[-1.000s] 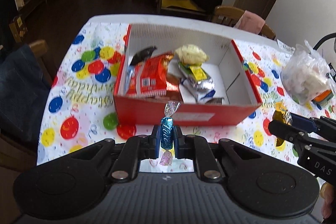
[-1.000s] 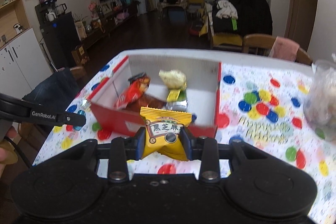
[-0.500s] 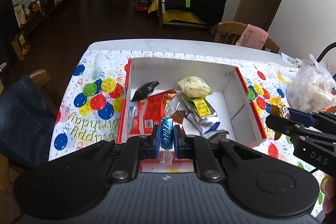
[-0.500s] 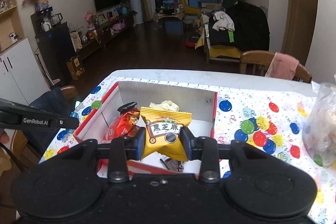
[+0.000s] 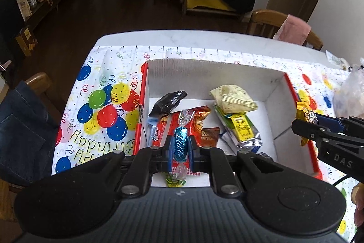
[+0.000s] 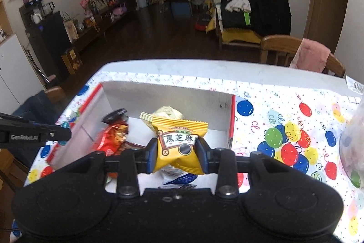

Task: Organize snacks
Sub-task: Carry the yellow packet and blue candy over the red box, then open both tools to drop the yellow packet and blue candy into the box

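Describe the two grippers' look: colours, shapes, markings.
Left gripper: matte black body, two round lobes, silver bolts, blue finger pads, white "GenRobot.AI" lettering on its side. Right gripper: same black build, blue pads, side lettering "DAS".

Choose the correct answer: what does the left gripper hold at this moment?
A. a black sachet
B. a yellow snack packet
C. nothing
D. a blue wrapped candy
D: in the left wrist view the left gripper is closed on the blue wrapped candy, above the red box; the yellow snack packet is in the right gripper.
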Available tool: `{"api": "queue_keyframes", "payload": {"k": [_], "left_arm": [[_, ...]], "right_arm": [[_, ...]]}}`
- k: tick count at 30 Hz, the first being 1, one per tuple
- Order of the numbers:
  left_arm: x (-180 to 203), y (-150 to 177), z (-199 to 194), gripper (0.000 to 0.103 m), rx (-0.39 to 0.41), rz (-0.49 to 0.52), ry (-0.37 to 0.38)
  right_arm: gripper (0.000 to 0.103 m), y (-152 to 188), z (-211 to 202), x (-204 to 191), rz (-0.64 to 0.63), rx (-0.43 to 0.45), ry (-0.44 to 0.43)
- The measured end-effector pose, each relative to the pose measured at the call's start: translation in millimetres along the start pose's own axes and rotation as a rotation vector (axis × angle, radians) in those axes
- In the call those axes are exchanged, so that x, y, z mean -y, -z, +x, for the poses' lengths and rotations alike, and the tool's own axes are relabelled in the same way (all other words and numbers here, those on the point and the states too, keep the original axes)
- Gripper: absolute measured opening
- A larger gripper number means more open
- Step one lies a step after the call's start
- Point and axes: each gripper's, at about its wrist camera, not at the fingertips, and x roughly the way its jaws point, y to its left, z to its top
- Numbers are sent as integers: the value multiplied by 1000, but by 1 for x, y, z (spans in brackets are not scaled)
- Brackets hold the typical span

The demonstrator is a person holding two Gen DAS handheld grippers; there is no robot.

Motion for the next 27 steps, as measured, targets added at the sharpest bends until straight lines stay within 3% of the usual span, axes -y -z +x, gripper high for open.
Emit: {"api": "queue_keyframes", "payload": {"k": [8, 16, 27], "left_arm": [[4, -15, 35, 13, -52, 33, -43], [-1, -23, 69, 13, -154, 40, -65], [-4, -21, 83, 13, -187, 49, -72]], "right_arm": [[34, -8, 47, 4, -18, -89, 40], [34, -12, 83, 5, -61, -165, 74], [33, -7, 105, 5, -85, -220, 85]]}}
